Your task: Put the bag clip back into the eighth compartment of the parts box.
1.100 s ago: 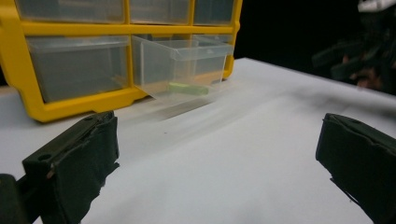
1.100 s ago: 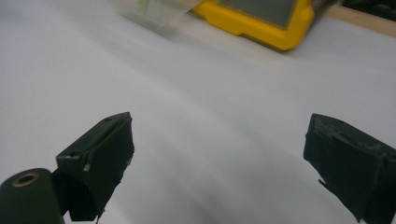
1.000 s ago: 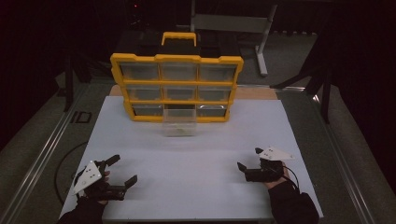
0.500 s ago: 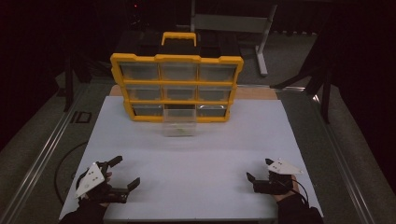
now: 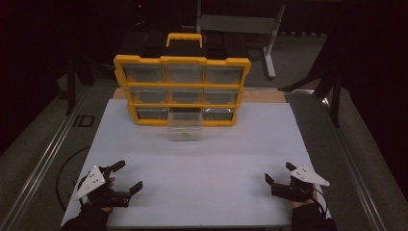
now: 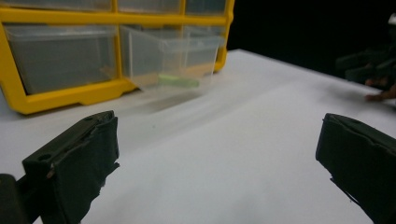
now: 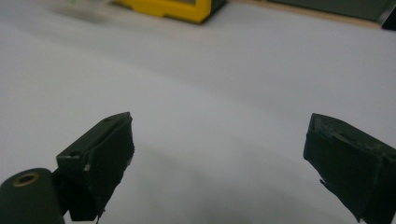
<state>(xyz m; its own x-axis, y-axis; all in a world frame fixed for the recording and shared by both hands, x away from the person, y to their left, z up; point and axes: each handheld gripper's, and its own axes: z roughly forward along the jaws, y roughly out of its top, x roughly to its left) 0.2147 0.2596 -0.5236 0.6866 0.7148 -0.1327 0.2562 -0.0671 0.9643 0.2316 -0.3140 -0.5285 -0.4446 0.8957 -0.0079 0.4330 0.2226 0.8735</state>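
A yellow organizer (image 5: 182,89) with clear drawers stands upright at the back of the white table (image 5: 202,159). Its bottom middle drawer (image 5: 184,126) is pulled out, and a small green item (image 6: 178,81) lies inside it. My left gripper (image 5: 127,176) rests at the table's front left, open with nothing between its jaws. At the front right my right gripper (image 5: 279,173) is open too, jaws wide over bare table. In the left gripper view the organizer (image 6: 60,56) fills the upper left. The right gripper view catches the organizer's yellow corner (image 7: 173,8) at the top.
A metal frame (image 5: 240,24) stands behind the organizer in the dark. Grey floor and rails (image 5: 43,144) flank the table on both sides. In the left gripper view the other hand and its gripper (image 6: 373,70) show at the far right.
Both grippers have drawn back toward the table's front edge, the left one a little and the right one further. The organizer and its pulled-out drawer have not moved.
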